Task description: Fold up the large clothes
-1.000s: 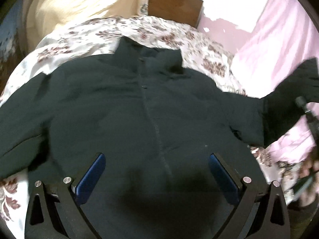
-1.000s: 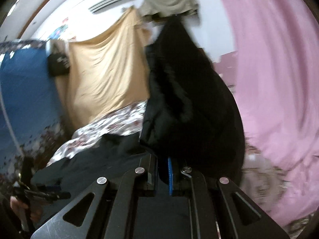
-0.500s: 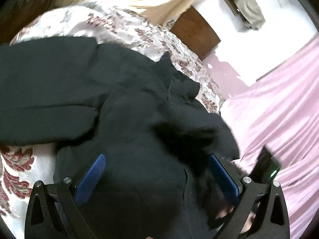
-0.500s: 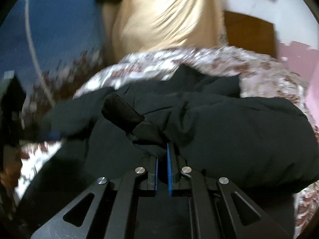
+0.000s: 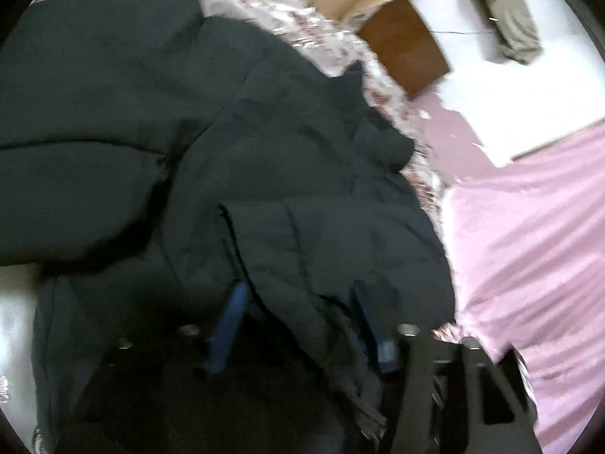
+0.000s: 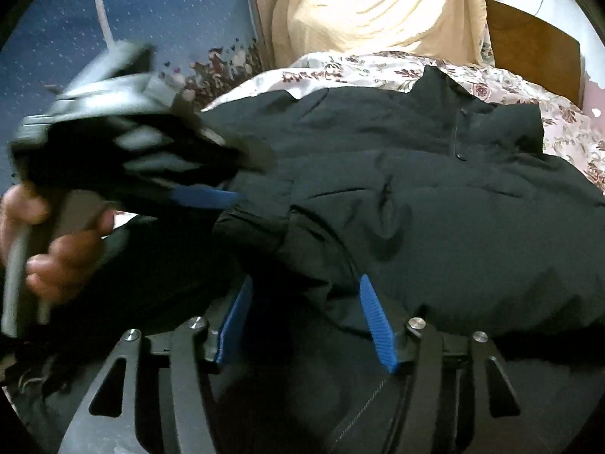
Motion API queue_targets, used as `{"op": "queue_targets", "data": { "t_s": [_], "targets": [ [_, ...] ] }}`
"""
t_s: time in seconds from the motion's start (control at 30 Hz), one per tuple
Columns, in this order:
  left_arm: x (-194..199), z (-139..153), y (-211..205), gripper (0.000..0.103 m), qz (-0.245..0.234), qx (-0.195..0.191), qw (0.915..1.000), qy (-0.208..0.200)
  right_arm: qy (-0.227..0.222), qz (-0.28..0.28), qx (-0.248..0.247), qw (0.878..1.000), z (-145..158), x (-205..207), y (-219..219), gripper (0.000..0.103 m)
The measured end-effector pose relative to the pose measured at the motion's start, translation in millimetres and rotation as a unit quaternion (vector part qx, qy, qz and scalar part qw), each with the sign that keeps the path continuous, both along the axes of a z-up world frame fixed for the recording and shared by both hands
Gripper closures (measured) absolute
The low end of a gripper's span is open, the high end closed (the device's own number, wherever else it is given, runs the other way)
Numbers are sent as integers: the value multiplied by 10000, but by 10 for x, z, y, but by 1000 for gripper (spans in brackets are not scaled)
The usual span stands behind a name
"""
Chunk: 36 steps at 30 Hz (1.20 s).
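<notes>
The black jacket (image 6: pixel 435 204) lies spread across the floral bed (image 6: pixel 559 128), collar at the far end by the wooden headboard (image 6: pixel 537 56), hem at the near end under both tools, so its long axis runs near to far. One sleeve (image 6: pixel 264 223) is folded in over the chest, its cuff end lying just ahead of the right hand-held gripper (image 6: pixel 302 317), whose blue fingers are spread wide with padded cloth between them but not pinched. The left hand-held gripper (image 5: pixel 298 325) is blurred in its own view; its blue fingers look parted with a fold of jacket lying between them, though whether they press it I cannot tell. In the right view that left tool (image 6: pixel 143 159) sits to the left, level with the cuff, the person's hand (image 6: pixel 49 249) wrapped on its handle. The other sleeve (image 5: pixel 75 121) stretches away to the far left, so the left tool looks nearer for bringing it in. The pink curtain (image 5: pixel 529 246) hangs right of the bed, the beige sheet (image 6: pixel 378 0) beyond it. The bulky quilting may spring back open.
</notes>
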<state>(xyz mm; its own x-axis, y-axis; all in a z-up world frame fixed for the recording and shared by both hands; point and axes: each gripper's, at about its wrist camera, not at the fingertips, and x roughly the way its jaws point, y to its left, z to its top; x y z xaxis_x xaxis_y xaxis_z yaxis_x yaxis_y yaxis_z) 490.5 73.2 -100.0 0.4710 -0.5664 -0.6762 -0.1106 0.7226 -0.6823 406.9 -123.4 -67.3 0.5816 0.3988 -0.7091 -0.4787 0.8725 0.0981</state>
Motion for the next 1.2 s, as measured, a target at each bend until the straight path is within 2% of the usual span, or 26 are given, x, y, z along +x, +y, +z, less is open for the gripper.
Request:
{"op": "queue_targets", "data": {
  "t_s": [0.03, 0.07, 0.1, 0.2, 0.27, 0.37, 0.4, 0.43, 0.5, 0.53, 0.57, 0.6, 0.67, 0.8, 0.93, 1.0, 1.13, 1.2],
  "targets": [
    [22, -4, -22, 68, 106, 116, 9999, -10, -12, -3, 14, 10000, 9, -34, -44, 48],
    [29, 19, -44, 87, 151, 292, 9994, -69, -41, -13, -5, 10000, 7, -60, -78, 48],
    [43, 66, -65, 95, 183, 526, 9983, -175, -119, -46, -52, 9999, 55, -114, -138, 48],
    [35, 294, -158, 98, 281, 1049, 9918, -672, -522, -367, -112, 9979, 277, -196, -409, 46],
    [24, 486, -195, 98, 422, 1500, 9827, -1003, -801, -800, -79, 9935, 427, -185, -645, 38],
    [12, 762, -262, 98, 523, 2348, 9588, -1511, -1068, -1897, -52, 9760, 558, -153, -1203, 38],
    [24, 797, -309, 98, 462, 2646, 9503, -1576, -1054, -2332, 2, 9667, 548, -127, -1457, 38],
    [23, 808, -297, 98, 395, 2806, 9461, -1571, -1031, -2611, 85, 9598, 515, -104, -1638, 38],
    [100, 713, -391, 98, 273, 3232, 9356, -1392, -816, -3067, 443, 9473, 390, -43, -2002, 55],
    [109, 668, -395, 98, 231, 3383, 9316, -1309, -567, -3195, 770, 9427, 291, 4, -2171, 71],
    [138, 606, -422, 98, 208, 3530, 9272, -1233, -308, -3288, 1034, 9382, 185, 47, -2287, 82],
    [135, 537, -412, 98, 186, 3670, 9228, -1160, -6, -3413, 1236, 9318, 53, 99, -2393, 84],
    [124, 387, -382, 98, 156, 3837, 9178, -1005, 269, -3515, 1283, 9270, -132, 155, -2451, 85],
    [169, 152, -296, 97, 194, 3709, 9263, -630, 586, -3514, 1032, 9287, -368, 245, -2345, 89],
    [170, 57, -356, 97, 177, 3844, 9211, -597, 600, -3542, 592, 9314, -463, 319, -2222, 90],
    [161, 50, -341, 97, 189, 3800, 9227, -618, 557, -3541, 366, 9328, -465, 356, -2153, 90],
    [44, 122, -110, 91, 474, 3021, 9485, -828, 530, -3528, 390, 9334, -415, 350, -2200, 88],
    [-21, 156, 20, 79, 639, 2679, 9578, -821, 526, -3513, 498, 9334, -399, 345, -2230, 88]
  ]
}}
